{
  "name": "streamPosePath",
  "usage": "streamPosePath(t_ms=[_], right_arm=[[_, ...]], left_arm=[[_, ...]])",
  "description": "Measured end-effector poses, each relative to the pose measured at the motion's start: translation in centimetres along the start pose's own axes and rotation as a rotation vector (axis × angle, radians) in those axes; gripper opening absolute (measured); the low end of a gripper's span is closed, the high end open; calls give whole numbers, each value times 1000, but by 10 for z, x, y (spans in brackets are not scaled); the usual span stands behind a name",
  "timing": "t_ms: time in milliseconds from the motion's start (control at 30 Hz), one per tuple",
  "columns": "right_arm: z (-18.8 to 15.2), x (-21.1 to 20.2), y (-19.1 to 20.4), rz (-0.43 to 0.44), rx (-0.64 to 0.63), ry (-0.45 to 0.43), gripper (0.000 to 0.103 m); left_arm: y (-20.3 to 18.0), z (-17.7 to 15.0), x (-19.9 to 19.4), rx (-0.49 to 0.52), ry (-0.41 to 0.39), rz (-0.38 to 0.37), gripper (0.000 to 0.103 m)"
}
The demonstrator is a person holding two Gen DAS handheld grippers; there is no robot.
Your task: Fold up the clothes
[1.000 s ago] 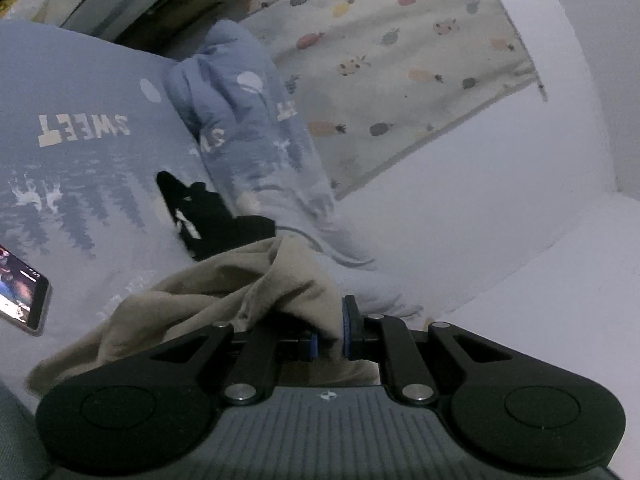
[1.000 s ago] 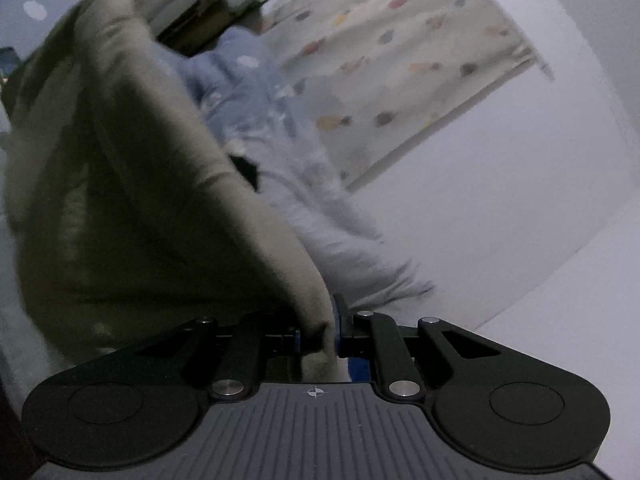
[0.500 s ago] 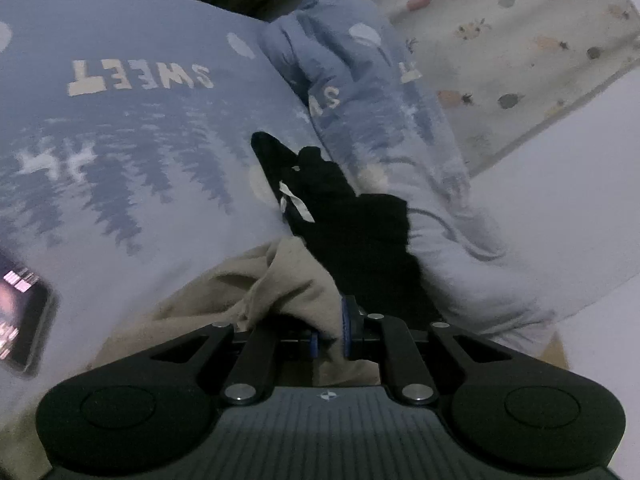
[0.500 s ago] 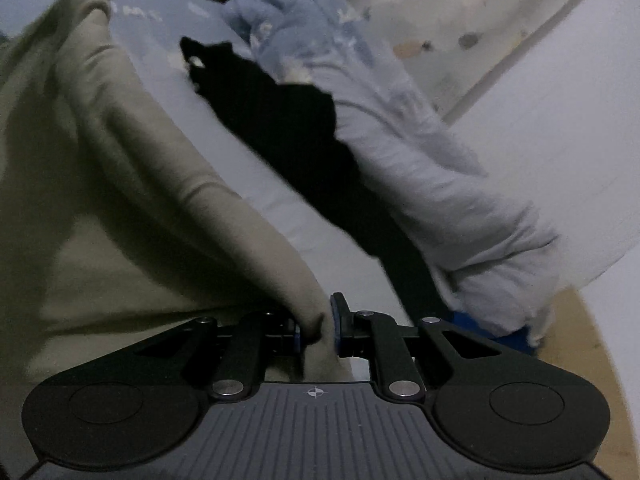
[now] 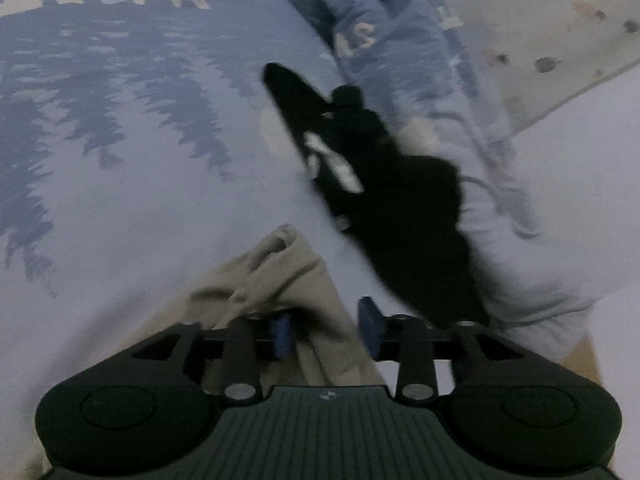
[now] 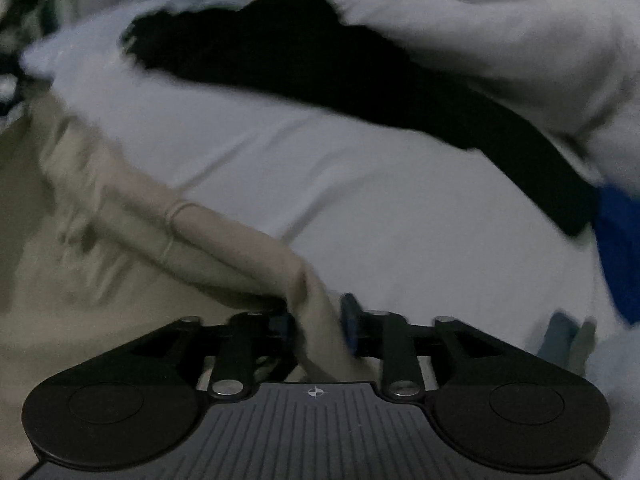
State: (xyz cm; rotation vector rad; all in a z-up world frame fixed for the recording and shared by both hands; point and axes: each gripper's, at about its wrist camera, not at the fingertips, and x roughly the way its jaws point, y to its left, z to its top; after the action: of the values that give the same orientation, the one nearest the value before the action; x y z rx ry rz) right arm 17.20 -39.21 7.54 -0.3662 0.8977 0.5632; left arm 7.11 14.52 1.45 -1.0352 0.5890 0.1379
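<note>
Two claws show, one per view: the left claw (image 5: 326,330) and the right claw (image 6: 318,322), each low in the centre of its frame. Each has two blue pads (image 5: 280,334), four in all. There is one beige garment (image 5: 280,276), bottom centre, and one black garment (image 5: 396,208), centre right. One printed blue bedspread (image 5: 120,120) fills the left, and one bunched blue blanket (image 5: 384,20) lies at the top centre. One patterned curtain (image 5: 552,32) hangs at upper right.

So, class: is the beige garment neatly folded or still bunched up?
Bunched: the beige garment lies in loose wrinkles on the bedspread, between both grippers' parted jaws.
</note>
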Motion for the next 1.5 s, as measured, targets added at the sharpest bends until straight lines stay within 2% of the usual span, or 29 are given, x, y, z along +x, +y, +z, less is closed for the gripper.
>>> streamPosePath(t_ms=[33,67,133,167,233,300,367,433,533,633,800,933,1067,1200,1333,1433,1500], right_arm=[[-2,-4,-10,-1,75,-39,64],[-5,-9,-19,-3,154,-82,68],[-10,-19,-36,-22,290,-154,68],[-12,-23,-39,-59,323,-173,68],[-16,-34,-33,-138,324,-213,69],[-18,-44,-17,-188,291,-239,79],[-18,-55,1,-215,247,-262,83],[-19,-70,22,-201,198,-290,86],[-23,-104,53,-157,171,-334,91],[-32,-137,91,-100,171,-377,95],[-49,-164,181,19,109,-387,97],[-58,-153,270,132,76,-355,98],[-51,-125,349,170,100,-321,99],[-28,-93,410,133,52,-333,99],[-11,-59,446,80,7,-327,97],[1,-33,461,51,0,-303,87],[10,-16,469,24,-16,-284,75]], left_arm=[[1,3,0,-8,-12,-38,54],[2,6,-1,-17,-28,-74,61],[0,11,-6,-38,-86,-116,69],[-1,14,-10,-39,-114,-120,72],[-2,19,-17,-27,-131,-106,72],[-6,21,-28,12,-135,-86,72],[-10,23,-44,51,-138,-72,73],[-13,25,-64,86,-146,-68,75],[-14,29,-88,151,-134,-51,83],[-16,33,-111,217,-122,-35,84],[-17,40,-148,324,-99,-7,85],[-17,45,-142,382,-22,6,89],[-16,50,-119,433,78,11,94],[-16,59,-85,483,203,10,94],[-12,67,-53,521,295,2,93],[-5,69,-36,536,336,0,92],[-1,68,-22,555,367,4,91]])
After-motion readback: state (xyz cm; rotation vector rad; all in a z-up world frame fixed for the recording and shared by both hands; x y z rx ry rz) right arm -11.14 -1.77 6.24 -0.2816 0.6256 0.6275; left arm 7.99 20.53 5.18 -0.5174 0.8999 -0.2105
